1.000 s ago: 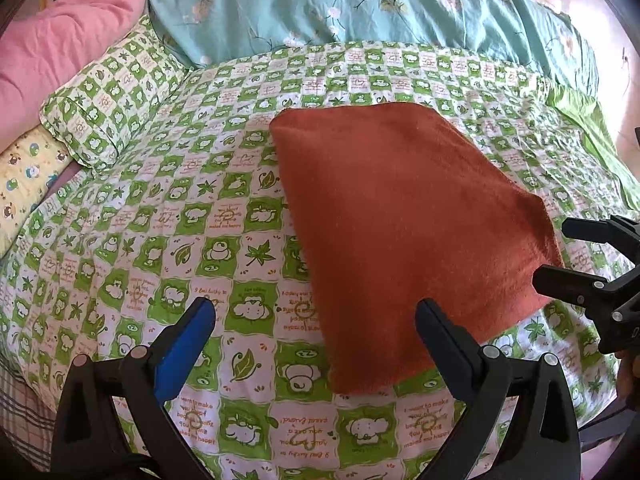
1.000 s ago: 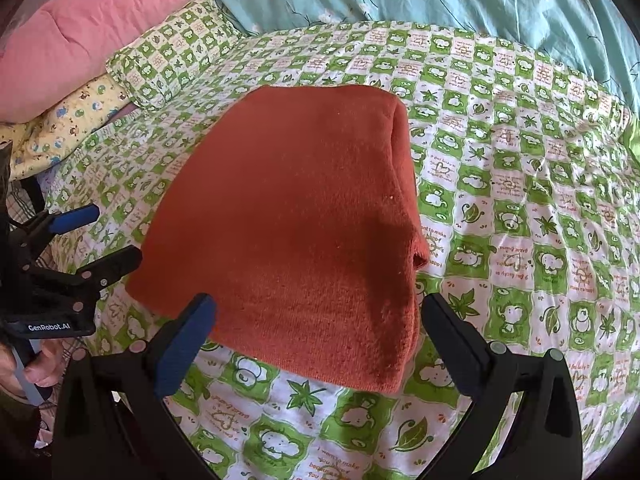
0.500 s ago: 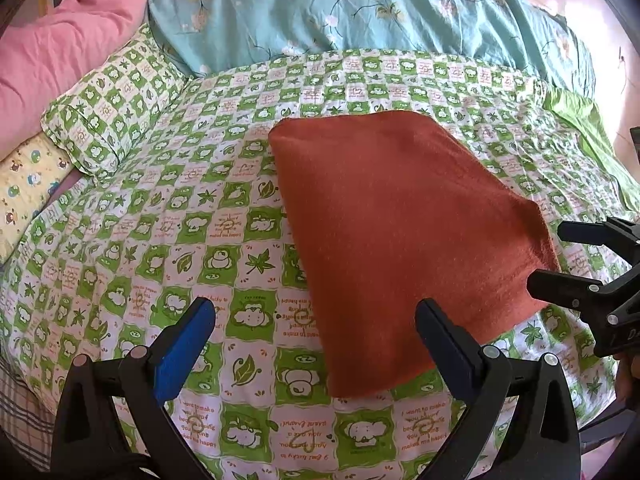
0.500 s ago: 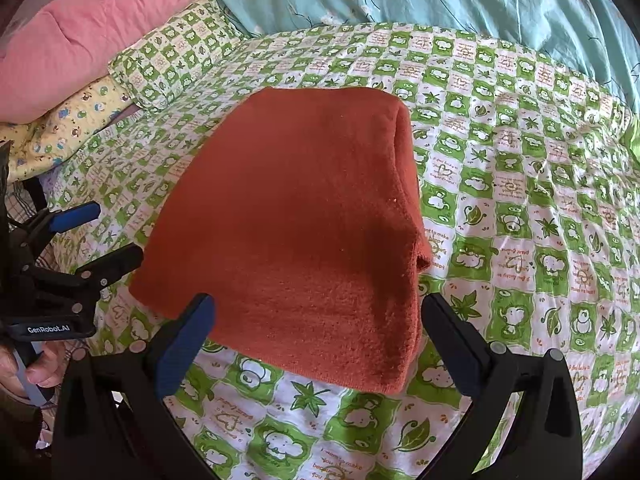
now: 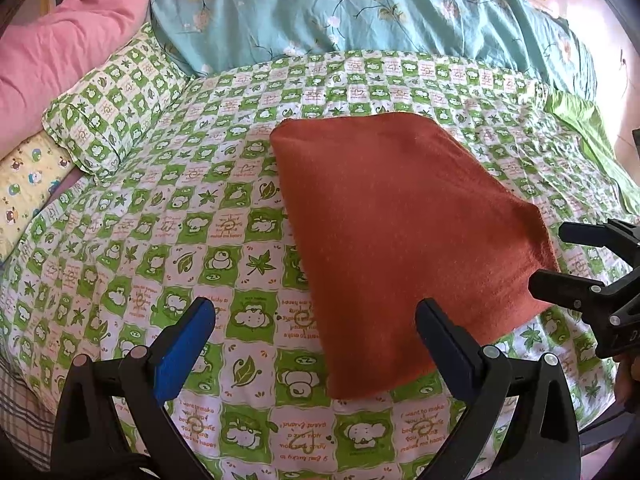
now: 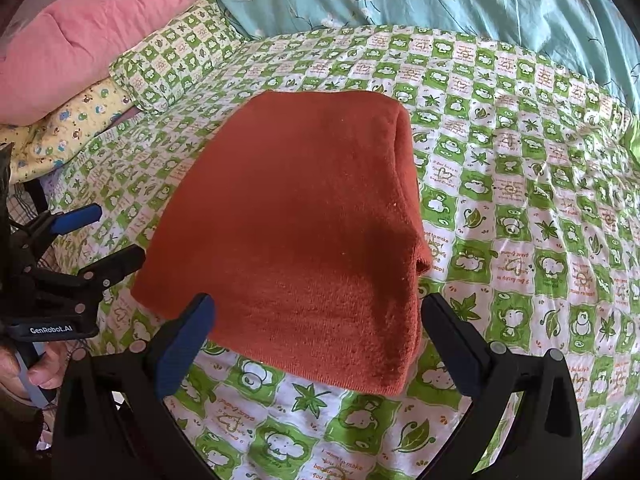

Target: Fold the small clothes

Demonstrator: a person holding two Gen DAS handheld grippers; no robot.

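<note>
Squarely folded, rust garment [image 5: 404, 224] lies on green-checked bedspread [image 5: 160, 240].

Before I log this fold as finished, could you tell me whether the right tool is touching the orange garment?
Apart. The right wrist view shows the right tool open above the orange garment, holding nothing.

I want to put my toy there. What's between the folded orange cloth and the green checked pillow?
Only bare green-and-white checked bedsheet lies between the folded rust-orange knitted cloth and the green checked pillow, in the left wrist view.
</note>
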